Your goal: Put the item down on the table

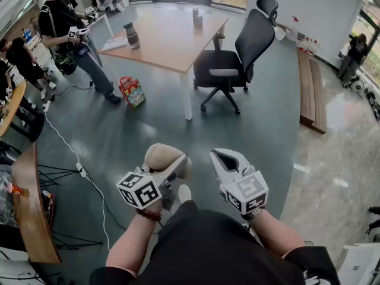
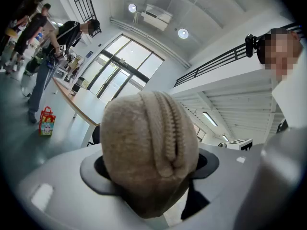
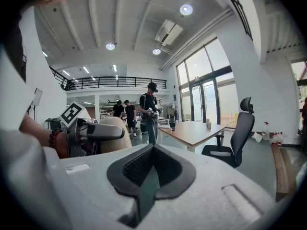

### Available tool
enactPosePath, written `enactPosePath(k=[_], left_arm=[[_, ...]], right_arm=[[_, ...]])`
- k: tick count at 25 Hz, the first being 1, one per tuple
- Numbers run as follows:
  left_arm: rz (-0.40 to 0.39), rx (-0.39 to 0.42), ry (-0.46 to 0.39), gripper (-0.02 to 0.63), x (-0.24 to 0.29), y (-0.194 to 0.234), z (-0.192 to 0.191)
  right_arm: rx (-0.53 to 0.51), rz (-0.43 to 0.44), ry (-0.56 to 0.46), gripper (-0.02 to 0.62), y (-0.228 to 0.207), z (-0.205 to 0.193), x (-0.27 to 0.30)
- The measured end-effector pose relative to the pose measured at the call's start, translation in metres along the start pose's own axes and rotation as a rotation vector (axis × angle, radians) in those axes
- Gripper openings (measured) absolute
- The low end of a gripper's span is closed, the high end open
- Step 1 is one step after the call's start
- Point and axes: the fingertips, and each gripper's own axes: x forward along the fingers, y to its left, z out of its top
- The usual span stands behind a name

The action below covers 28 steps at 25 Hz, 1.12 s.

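1. The room is an open office with a grey-green floor (image 1: 119,135). A wooden surface (image 1: 166,40) stands ahead of you, with an office chair (image 1: 237,58) at its right edge.
2. A dark container (image 1: 131,35) stands near the surface's left edge, and a small grey cylinder (image 1: 196,18) near its far edge.
3. Your left tool (image 1: 173,166) has its jaws wide, clamped on a beige zippered pouch (image 2: 148,152).
4. The pouch hangs in the air above the floor, close to your body and well apart from the surface.
5. Your right tool (image 1: 228,159) sits just beside it, its jaws pressed together with nothing between them.
6. A person (image 1: 65,22) stands by the surface's left corner, with a colourful bag (image 1: 132,91) on the floor nearby.
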Motion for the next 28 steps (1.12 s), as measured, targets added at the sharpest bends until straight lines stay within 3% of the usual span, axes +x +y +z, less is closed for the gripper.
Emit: enactPosePath(k=[28], left_arm=[[-0.044, -0.074, 0.019, 0.383, 0.061, 0.153, 0.103]], right_arm=[[-0.012, -0.025, 0.050, -0.008, -0.029, 0.052, 0.184]])
